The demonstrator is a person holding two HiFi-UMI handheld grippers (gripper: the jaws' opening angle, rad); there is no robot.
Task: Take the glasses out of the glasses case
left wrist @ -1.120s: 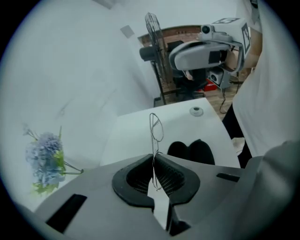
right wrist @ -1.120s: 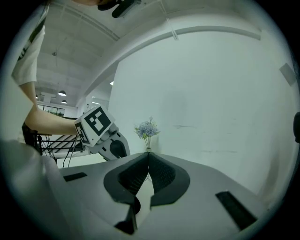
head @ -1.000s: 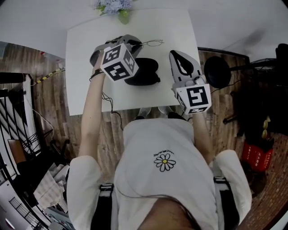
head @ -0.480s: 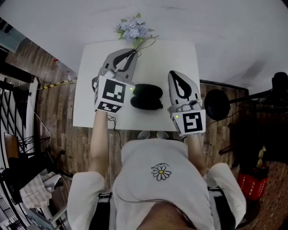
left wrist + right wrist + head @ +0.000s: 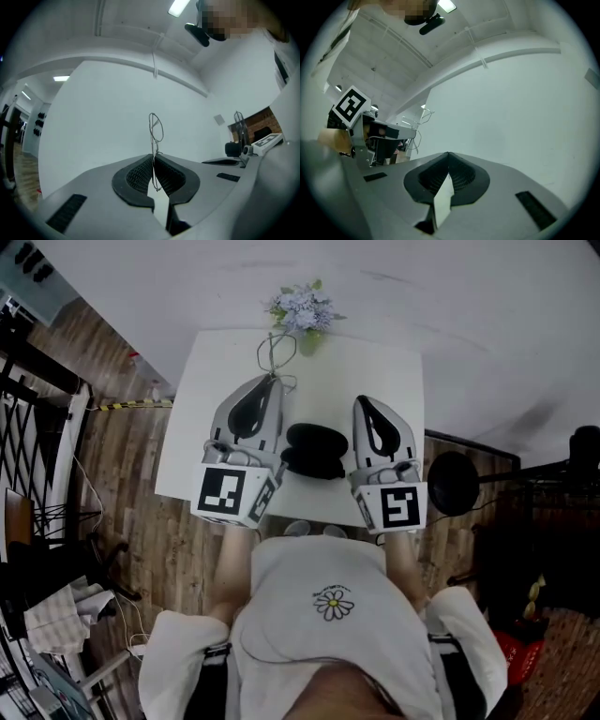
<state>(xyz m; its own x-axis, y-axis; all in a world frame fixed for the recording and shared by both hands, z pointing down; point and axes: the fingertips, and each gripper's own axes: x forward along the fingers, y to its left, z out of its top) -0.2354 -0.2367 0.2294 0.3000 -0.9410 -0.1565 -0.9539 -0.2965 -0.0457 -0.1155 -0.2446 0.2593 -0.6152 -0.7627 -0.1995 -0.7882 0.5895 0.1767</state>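
Observation:
Thin wire-frame glasses stick out past the tips of my left gripper, which is shut on them and held up in the air over the white table. In the left gripper view the glasses stand edge-on, pinched between the closed pads of the left gripper. The black glasses case lies open on the table between the two grippers. My right gripper hovers to the right of the case, shut with nothing in it, and its own view shows the right gripper with jaws together before a bare wall.
A small bunch of pale blue flowers stands at the table's far edge. A dark round stool sits to the right of the table. Wooden floor surrounds it. The right gripper view catches the left gripper's marker cube.
My left gripper rose from the case with the glasses, rolled over and now points toward the far edge. The right gripper also lifted a little. The case stayed on the table.

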